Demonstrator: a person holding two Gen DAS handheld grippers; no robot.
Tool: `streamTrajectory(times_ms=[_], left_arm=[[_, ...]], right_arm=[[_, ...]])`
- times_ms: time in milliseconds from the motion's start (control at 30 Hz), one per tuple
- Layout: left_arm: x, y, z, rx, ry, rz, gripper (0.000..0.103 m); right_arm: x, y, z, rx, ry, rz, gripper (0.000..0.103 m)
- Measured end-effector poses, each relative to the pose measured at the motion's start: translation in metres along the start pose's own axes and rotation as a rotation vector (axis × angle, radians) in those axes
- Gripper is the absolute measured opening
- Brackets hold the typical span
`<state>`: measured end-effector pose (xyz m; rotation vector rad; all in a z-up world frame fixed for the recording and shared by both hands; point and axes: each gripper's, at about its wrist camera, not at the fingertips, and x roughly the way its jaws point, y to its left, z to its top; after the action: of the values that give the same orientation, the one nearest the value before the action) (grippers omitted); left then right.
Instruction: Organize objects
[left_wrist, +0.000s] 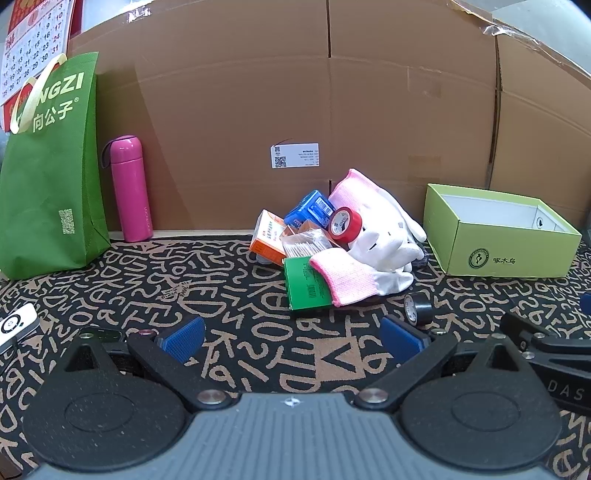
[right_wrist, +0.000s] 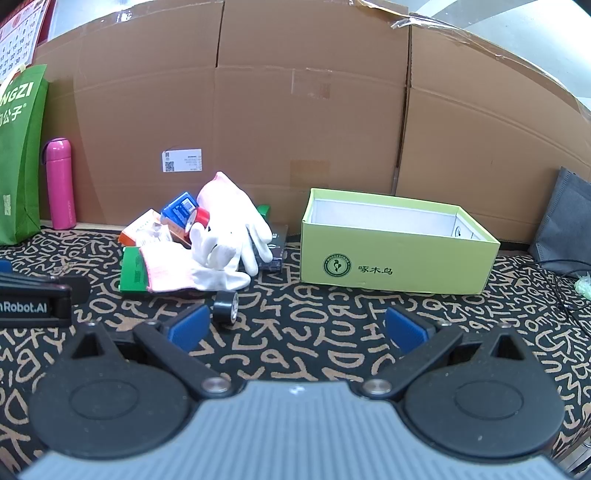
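A pile lies on the patterned mat: white and pink gloves (left_wrist: 373, 240) (right_wrist: 225, 236), a red tape roll (left_wrist: 345, 224), a blue box (left_wrist: 308, 208), an orange box (left_wrist: 267, 236), a bag of cotton swabs (left_wrist: 304, 245) and a green box (left_wrist: 306, 282). A black tape roll (left_wrist: 417, 308) (right_wrist: 225, 313) stands apart in front of the pile. An open, empty light-green shoebox (left_wrist: 495, 251) (right_wrist: 391, 258) sits to the right. My left gripper (left_wrist: 293, 338) is open and empty, short of the pile. My right gripper (right_wrist: 295, 326) is open and empty, the black tape just beyond its left finger.
A green tote bag (left_wrist: 48, 177) and a pink bottle (left_wrist: 129, 188) stand at the back left against a cardboard wall (left_wrist: 295, 92). A white device (left_wrist: 16, 325) lies at the left. A grey bag (right_wrist: 565, 221) and cable (right_wrist: 565, 269) sit at the right.
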<state>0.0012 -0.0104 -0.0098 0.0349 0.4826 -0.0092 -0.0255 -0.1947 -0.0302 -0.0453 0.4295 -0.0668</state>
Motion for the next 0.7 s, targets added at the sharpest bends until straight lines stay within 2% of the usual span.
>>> streamTrajectory(times_ms=[467, 700], left_arm=[[0.003, 0.004, 0.0, -0.012, 0.01, -0.009, 0.103], [0.022, 0.025, -0.003, -0.103, 0.047, -0.06, 0.103]], right_arm=[[0.005, 0.001, -0.004, -0.011, 0.009, -0.011, 0.103], [0.015, 0.001, -0.009, -0.012, 0.013, -0.004, 0.103]])
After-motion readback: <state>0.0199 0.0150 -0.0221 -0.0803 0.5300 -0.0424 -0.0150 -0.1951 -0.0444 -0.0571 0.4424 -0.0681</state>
